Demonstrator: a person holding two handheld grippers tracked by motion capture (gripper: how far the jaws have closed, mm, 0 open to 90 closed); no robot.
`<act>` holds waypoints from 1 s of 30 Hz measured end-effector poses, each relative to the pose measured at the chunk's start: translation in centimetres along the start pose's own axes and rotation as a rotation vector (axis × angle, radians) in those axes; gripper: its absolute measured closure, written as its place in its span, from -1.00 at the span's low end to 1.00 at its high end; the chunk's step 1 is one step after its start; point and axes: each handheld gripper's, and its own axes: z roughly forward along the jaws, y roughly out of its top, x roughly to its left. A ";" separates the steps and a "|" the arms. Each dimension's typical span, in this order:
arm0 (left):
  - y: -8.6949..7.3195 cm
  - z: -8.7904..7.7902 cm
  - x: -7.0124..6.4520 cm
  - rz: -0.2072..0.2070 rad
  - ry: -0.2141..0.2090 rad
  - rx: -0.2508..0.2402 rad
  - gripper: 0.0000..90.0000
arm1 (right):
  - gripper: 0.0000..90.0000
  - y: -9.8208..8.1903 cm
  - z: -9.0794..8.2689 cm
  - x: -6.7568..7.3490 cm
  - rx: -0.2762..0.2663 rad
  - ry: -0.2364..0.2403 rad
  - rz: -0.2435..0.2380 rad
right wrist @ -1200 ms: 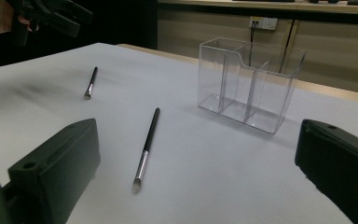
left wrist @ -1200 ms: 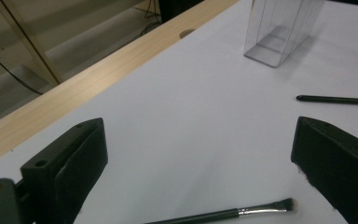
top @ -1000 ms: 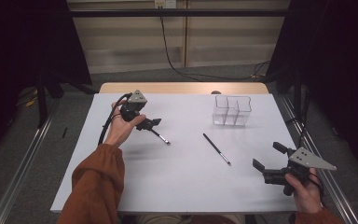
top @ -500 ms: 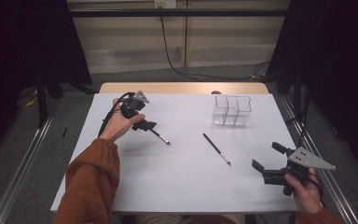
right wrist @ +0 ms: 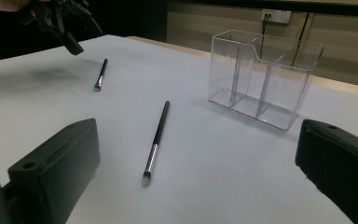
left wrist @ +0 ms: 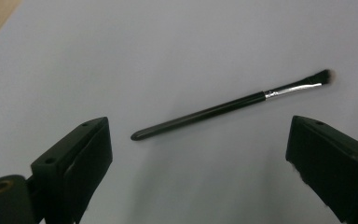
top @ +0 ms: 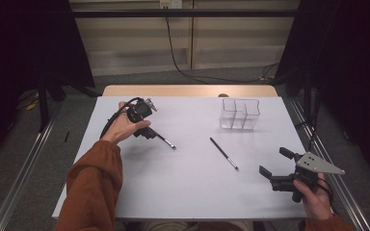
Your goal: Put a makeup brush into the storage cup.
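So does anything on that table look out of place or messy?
Nothing is spilled or broken. Two makeup brushes lie loose on the white table while the clear organizer stands upright and empty.

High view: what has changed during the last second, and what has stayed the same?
Little has changed. The left claw has drawn slightly back toward the far left of the table, so more of the short brush shows. It is open and holds nothing. The right claw, also open, the long brush and the clear organizer stayed where they were.
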 end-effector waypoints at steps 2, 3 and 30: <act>0.1 0.3 0.0 0.015 0.001 0.028 -0.88 | -1.00 0.0 0.0 0.0 0.003 0.000 0.000; 0.1 0.5 -0.2 0.030 0.011 0.048 -0.88 | -1.00 0.0 0.0 0.0 0.004 0.000 0.001; 2.1 4.1 -0.6 0.176 -0.117 0.181 -0.79 | -1.00 -0.1 0.1 0.0 0.013 0.018 0.001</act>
